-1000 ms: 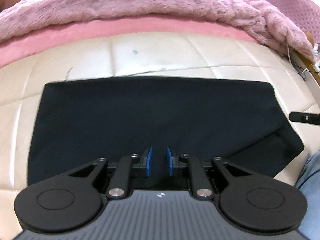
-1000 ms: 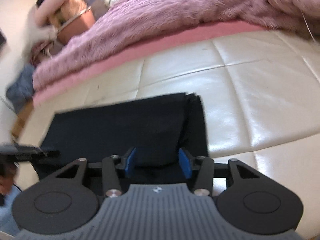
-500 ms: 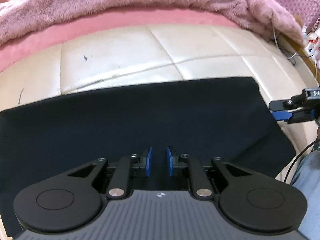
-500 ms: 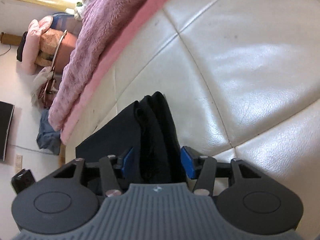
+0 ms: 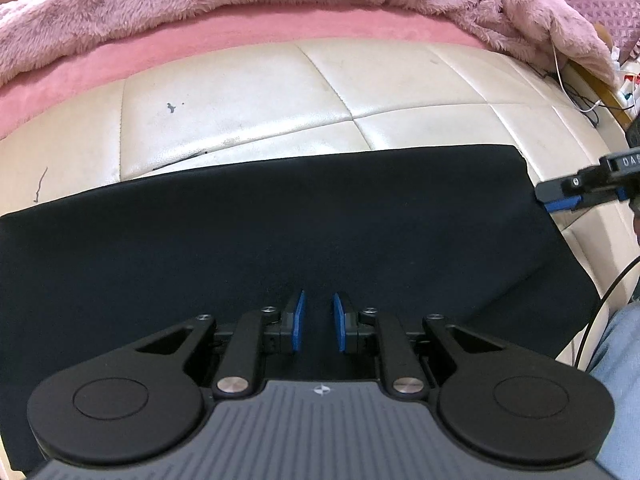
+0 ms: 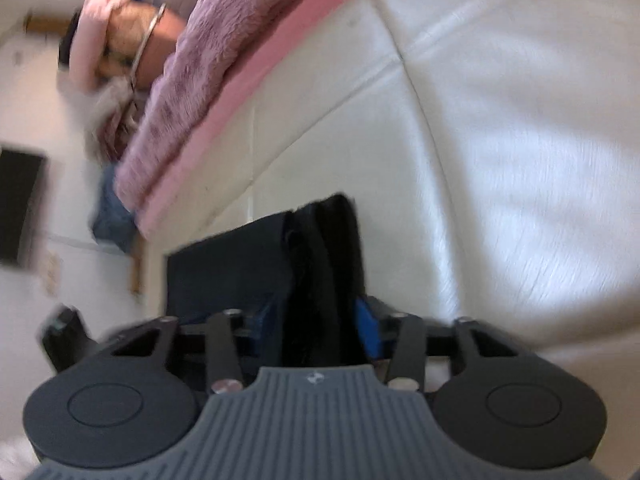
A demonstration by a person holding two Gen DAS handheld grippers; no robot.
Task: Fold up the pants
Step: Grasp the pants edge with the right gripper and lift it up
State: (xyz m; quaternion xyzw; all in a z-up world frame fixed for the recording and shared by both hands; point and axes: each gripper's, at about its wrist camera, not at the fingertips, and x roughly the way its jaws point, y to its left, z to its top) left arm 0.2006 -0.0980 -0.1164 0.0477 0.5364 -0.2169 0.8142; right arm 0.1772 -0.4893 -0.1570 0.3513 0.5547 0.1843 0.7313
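Note:
Black pants point(image 5: 280, 240) lie folded flat in a long band on a cream leather cushion point(image 5: 240, 100). My left gripper point(image 5: 318, 322) hovers over their near edge. Its blue pads stand a narrow gap apart, with nothing pinched between them. At the band's right corner, my right gripper point(image 5: 560, 200) comes in from the side. In the blurred right wrist view, the stacked edge of the pants point(image 6: 320, 248) runs between the right gripper point(image 6: 316, 332) jaws, which are closing. The right pad point(image 6: 366, 334) is right beside the cloth. The left pad is mostly hidden behind it.
A fluffy pink blanket point(image 5: 240, 8) and a pink sheet point(image 5: 200, 52) border the cushion at the back. Cables point(image 5: 580, 96) hang at the far right. A person's leg in blue denim point(image 5: 616, 360) is at the lower right. Clothes point(image 6: 112, 216) and a black screen point(image 6: 20, 208) are on the floor side.
The left gripper shifted right along the pants, then held still. The right gripper rolled and dropped to the pants' right end, taking the stacked edge between its narrowing jaws.

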